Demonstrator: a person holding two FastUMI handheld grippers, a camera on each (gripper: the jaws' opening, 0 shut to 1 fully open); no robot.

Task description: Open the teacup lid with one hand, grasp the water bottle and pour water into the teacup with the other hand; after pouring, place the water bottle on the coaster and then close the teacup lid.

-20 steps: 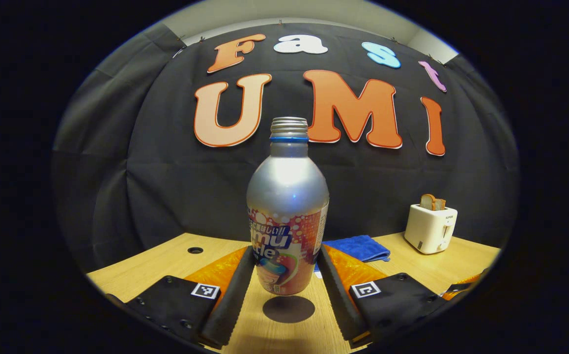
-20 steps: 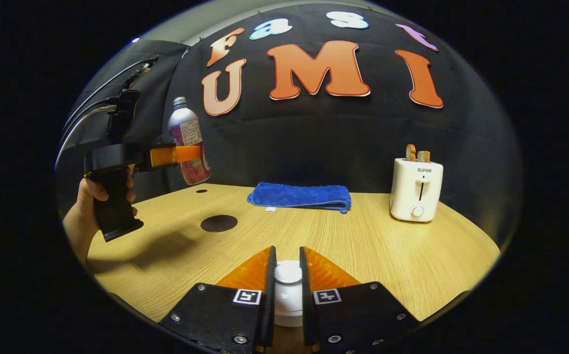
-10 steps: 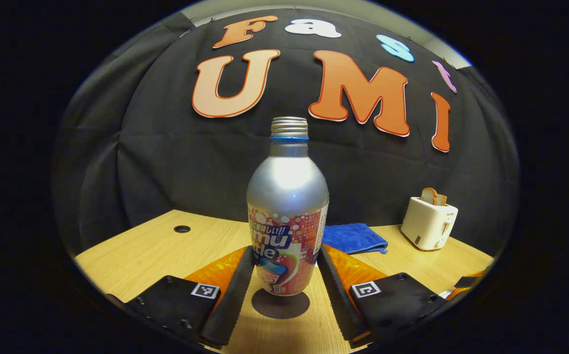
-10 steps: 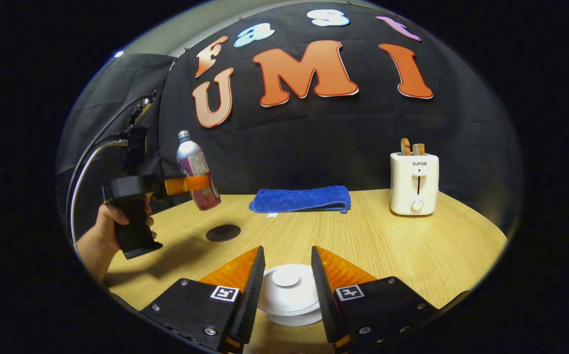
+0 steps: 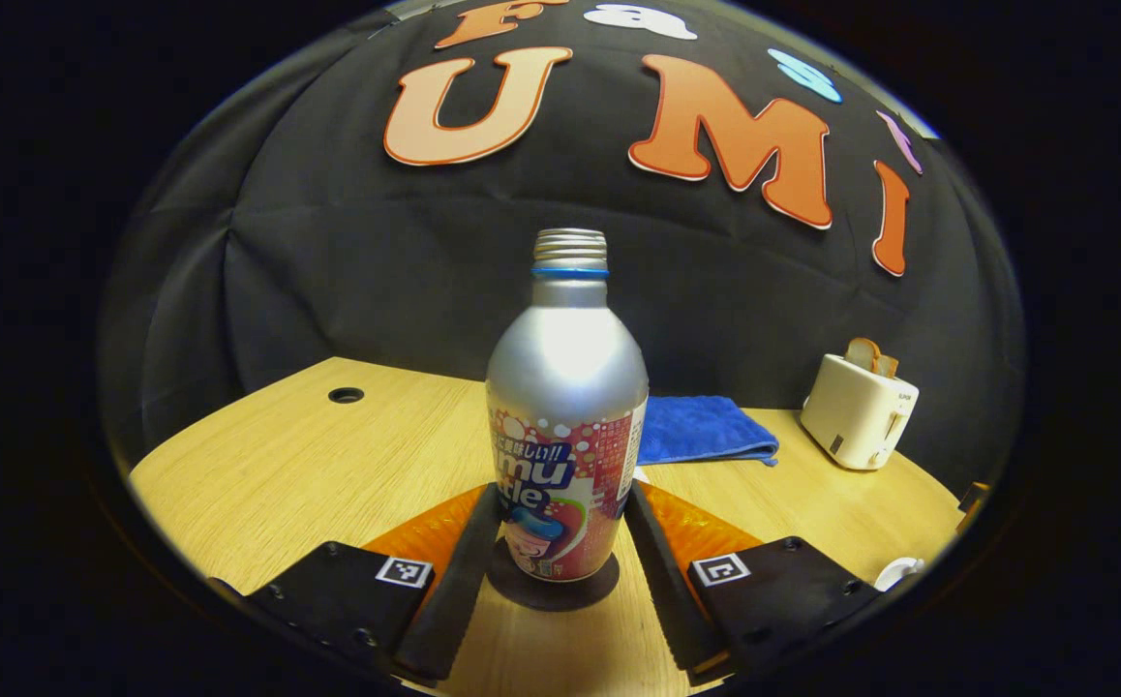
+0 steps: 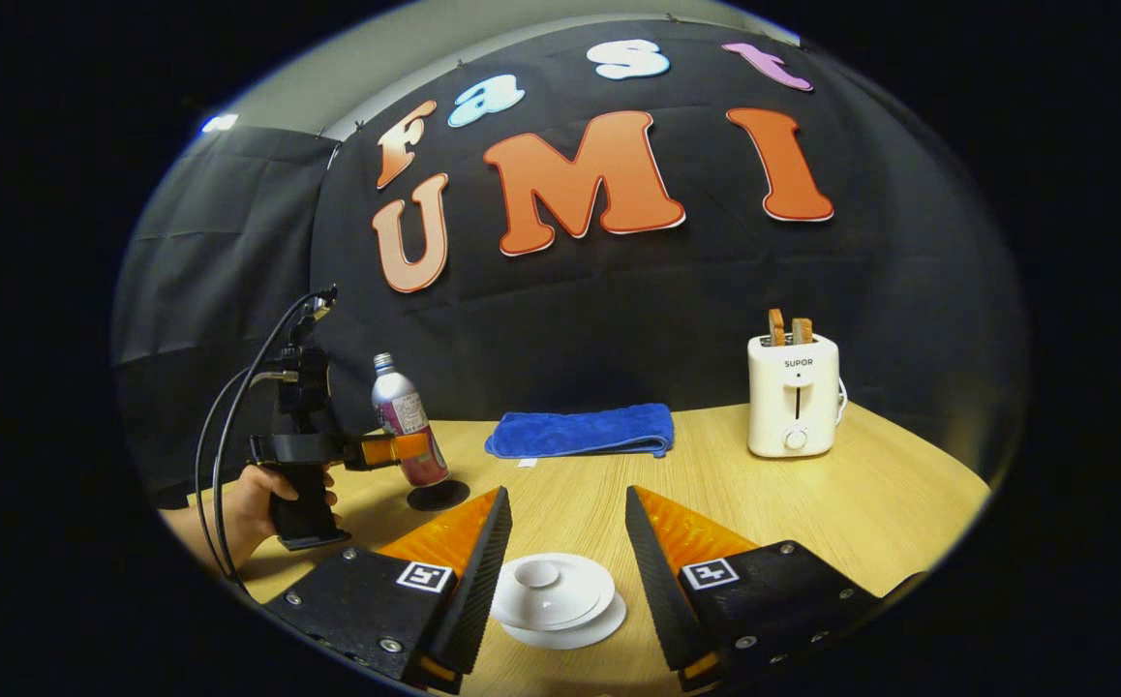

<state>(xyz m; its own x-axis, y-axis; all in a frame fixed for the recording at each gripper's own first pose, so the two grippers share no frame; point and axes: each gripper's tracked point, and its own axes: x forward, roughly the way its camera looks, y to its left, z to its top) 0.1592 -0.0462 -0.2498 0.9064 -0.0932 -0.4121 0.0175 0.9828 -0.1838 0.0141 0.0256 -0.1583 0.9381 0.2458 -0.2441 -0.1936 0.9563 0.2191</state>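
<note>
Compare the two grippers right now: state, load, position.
The left gripper has its fingers pressed on the water bottle, which stands upright on the dark coaster. The right gripper is open and holds nothing. The left one sits low at the coaster; the right one hovers above the lidded teacup, clear of it. Both point toward the booth's back wall over the same wooden table.
</note>
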